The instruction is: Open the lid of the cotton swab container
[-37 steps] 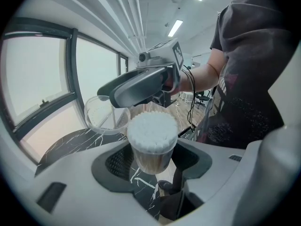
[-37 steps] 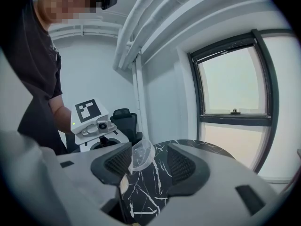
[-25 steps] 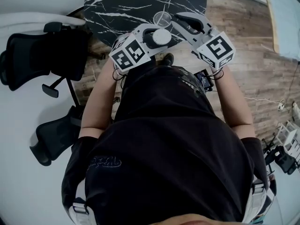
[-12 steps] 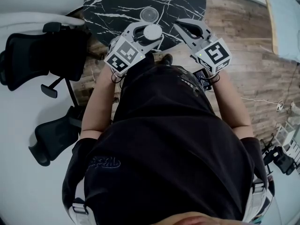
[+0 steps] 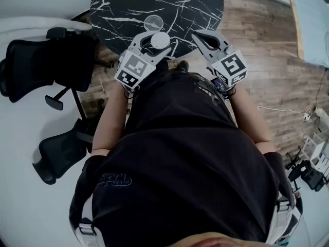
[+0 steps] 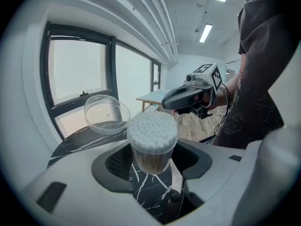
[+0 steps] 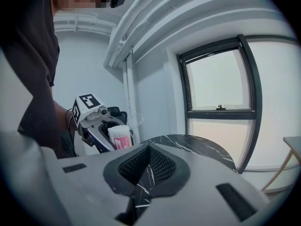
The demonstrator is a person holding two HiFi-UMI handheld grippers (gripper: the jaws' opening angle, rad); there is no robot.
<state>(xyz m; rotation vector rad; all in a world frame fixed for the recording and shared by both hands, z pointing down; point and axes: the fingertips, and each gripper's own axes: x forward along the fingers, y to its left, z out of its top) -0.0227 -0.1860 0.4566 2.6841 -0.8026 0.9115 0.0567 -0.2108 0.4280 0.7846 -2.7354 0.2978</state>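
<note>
In the left claw, the lidless container brims with white swabs.

This looks like an office room. Two black office chairs with armrests stand on the left, near a round black table with white lines in it. The floor on the right is made of wood planks. Big windows with dark frames are on the far wall. Long strip lights and white pipes run along the ceiling.
</note>
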